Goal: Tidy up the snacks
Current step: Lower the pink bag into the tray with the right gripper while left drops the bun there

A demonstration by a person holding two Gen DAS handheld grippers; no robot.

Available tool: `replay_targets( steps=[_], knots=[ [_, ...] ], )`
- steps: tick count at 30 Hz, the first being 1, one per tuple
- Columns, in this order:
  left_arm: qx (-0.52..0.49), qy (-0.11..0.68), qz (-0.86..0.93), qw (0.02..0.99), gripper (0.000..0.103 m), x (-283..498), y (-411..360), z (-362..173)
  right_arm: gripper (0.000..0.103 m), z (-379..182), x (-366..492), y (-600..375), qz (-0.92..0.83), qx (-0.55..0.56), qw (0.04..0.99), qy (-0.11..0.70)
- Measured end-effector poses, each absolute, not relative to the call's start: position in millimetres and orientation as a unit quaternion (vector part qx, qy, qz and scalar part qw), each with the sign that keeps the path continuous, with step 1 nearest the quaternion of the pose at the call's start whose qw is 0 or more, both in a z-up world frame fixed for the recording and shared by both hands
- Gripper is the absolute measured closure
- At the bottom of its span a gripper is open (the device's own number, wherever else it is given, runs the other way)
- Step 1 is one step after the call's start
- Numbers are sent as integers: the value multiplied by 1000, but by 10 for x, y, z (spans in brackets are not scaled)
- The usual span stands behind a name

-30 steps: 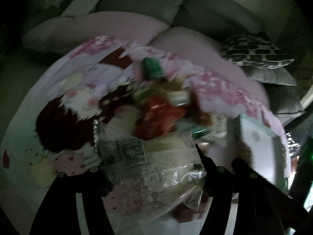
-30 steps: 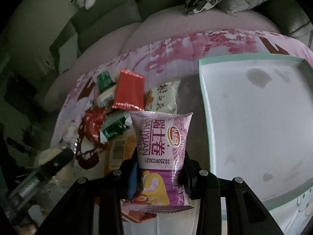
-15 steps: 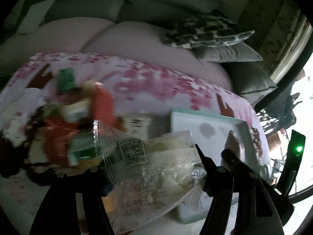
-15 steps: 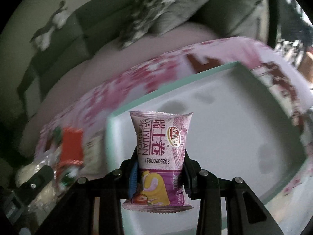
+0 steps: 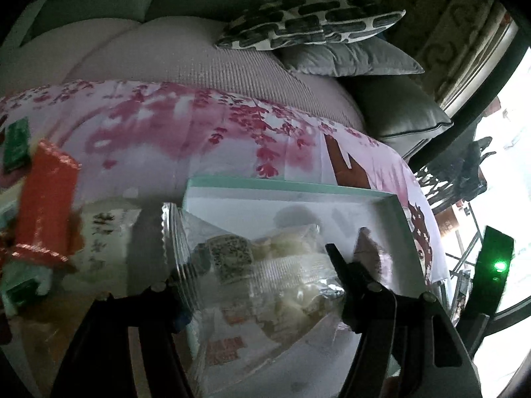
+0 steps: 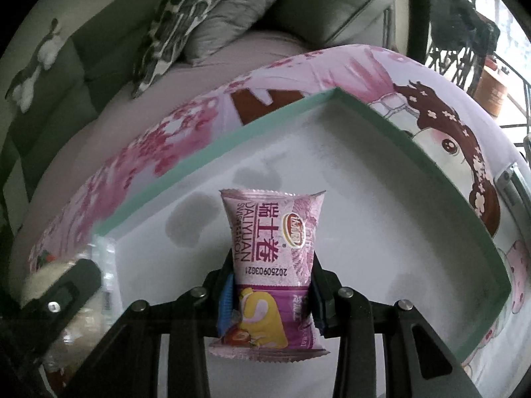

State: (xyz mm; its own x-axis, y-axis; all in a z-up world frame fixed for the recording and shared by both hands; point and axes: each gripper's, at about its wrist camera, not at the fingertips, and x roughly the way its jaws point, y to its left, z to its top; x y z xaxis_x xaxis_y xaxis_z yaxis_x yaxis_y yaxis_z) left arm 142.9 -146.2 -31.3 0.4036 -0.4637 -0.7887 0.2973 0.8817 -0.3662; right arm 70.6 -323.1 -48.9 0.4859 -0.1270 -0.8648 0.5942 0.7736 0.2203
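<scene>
Gripping a pink-purple Swiss roll packet [image 6: 272, 258] printed "DALIYUAN SWISS ROLL" w/ date code 20250903G21, the right gripper [image 6: 272, 293] is clenched on it above a white tray [image 6: 381, 219] w/ mint-green rim. The left gripper [image 5: 255, 285] clamps a clear crinkly snack bag [image 5: 252, 275] over the tray's near-left edge. Left on the floral tablecloth [image 5: 186, 139]: 1 red foil wrapper [image 5: 46, 199], 1 green packet [image 5: 15, 144].
</scene>
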Motion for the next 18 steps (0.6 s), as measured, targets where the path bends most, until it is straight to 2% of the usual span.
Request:
replay_targets(
  steps=[6,9,10,12,18],
  knots=[
    [-73,488,-233,838,33,1520,-1622,-372,61,-497,699,-3361,-238,259,824,444],
    [-72,482,-237,840,32,1527,-1629,-343,57,-497,714,-3378,-242,256,823,446],
    [-70,480,-236,842,27,1527,-1640,-331,53,-494,709,-3390,-244,258,822,446],
    [-68,473,-233,847,18,1521,-1633,-294,33,-489,712,-3410,-255,255,820,445],
    [-63,465,-209,858,5,1514,-1538,-221,23,-452,683,-3455,-278,244,816,445]
  ],
)
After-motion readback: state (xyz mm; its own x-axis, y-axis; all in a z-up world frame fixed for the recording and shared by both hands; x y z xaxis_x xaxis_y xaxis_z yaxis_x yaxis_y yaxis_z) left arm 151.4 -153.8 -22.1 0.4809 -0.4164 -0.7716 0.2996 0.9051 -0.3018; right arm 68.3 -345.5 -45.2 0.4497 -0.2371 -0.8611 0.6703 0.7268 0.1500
